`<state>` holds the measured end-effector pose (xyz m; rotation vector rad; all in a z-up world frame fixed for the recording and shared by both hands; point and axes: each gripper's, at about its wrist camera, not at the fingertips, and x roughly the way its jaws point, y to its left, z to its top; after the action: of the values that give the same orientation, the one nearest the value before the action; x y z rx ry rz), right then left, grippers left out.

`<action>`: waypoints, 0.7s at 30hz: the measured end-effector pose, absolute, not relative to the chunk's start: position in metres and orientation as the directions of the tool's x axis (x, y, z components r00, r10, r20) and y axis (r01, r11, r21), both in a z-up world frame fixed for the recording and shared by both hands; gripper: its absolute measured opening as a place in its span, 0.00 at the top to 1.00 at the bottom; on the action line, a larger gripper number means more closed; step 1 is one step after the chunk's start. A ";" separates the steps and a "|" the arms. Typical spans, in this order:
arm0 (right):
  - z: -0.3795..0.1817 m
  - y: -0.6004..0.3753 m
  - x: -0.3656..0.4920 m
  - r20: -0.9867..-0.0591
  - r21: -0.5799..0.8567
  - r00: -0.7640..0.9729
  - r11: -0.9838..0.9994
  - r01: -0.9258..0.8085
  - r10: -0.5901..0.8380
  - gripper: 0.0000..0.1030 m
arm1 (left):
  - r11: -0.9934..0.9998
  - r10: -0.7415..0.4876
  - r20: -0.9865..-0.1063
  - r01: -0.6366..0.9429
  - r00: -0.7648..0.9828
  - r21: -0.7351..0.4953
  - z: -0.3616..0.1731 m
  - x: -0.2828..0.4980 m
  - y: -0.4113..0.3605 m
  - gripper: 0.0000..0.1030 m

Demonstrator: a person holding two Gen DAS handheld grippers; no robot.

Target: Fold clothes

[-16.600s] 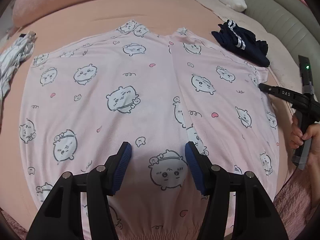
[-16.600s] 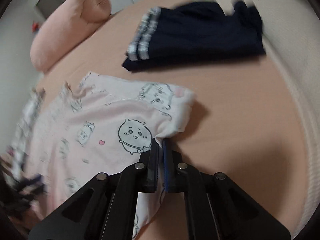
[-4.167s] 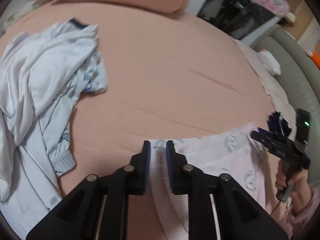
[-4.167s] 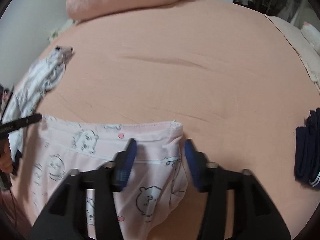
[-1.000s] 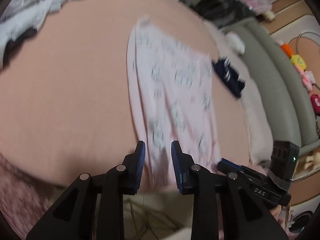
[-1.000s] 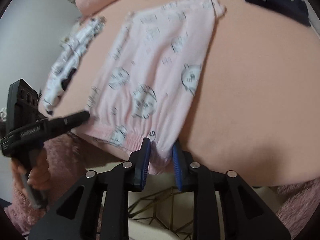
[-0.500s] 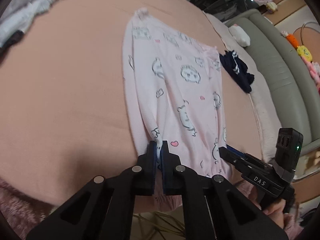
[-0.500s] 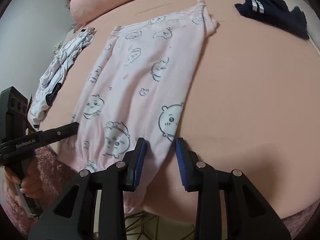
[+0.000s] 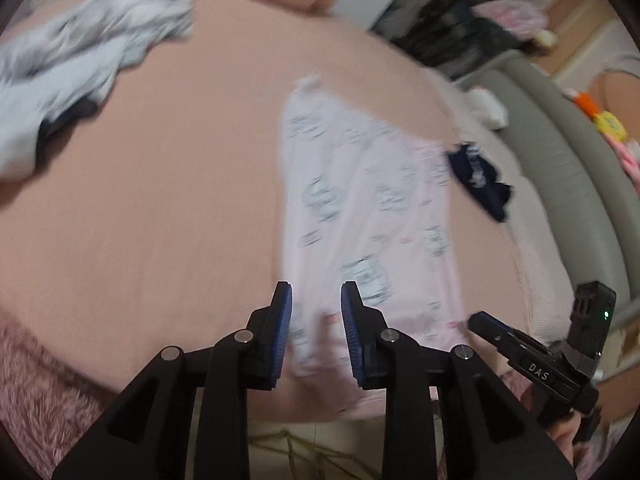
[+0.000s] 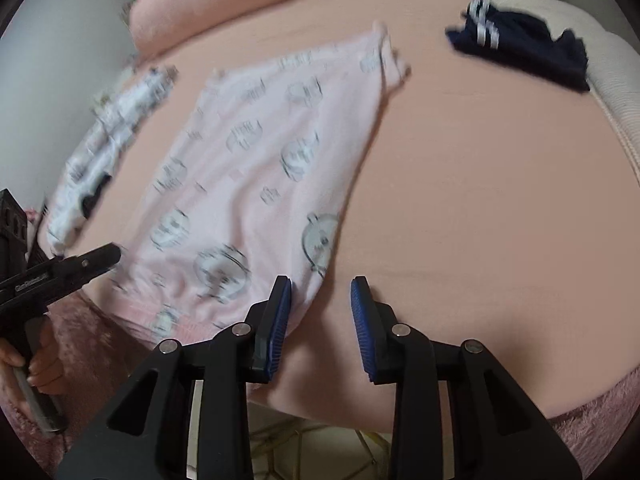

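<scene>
Half a second ago your left gripper was pinching the near edge of the pink printed garment; now its jaws are spread and the cloth lies free between them. Your right gripper is spread too, holding nothing, at the garment's near right corner. The garment lies on the bed as a long strip, its near end hanging over the bed's edge. Both views are motion-blurred, so settle before you grip. For the next fold, I'd take both near corners evenly, lift together, and keep the side edges in line.
</scene>
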<state>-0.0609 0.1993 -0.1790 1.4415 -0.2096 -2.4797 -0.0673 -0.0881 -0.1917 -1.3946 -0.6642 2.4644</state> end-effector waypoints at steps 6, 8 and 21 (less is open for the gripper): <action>-0.194 0.170 -0.068 -0.856 0.271 -0.368 -0.921 0.280 -0.364 0.68 | -0.927 0.354 -0.863 -0.016 -0.361 -0.374 -0.222 -0.077 -0.048 0.74; -0.203 0.173 -0.066 -0.880 0.237 -0.340 -0.927 0.291 -0.332 0.71 | -0.933 0.333 -0.864 0.003 -0.378 -0.360 -0.215 -0.073 -0.056 0.74; -0.179 0.196 -0.055 -0.834 0.248 -0.422 -0.924 0.291 -0.356 0.55 | -0.934 0.357 -0.862 -0.165 -0.361 -0.318 -0.214 -0.070 -0.014 0.69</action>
<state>-0.0551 0.1959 -0.1790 1.4098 -0.0913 -2.3657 -0.0696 -0.0143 -0.2137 -1.5506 -0.2534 2.3439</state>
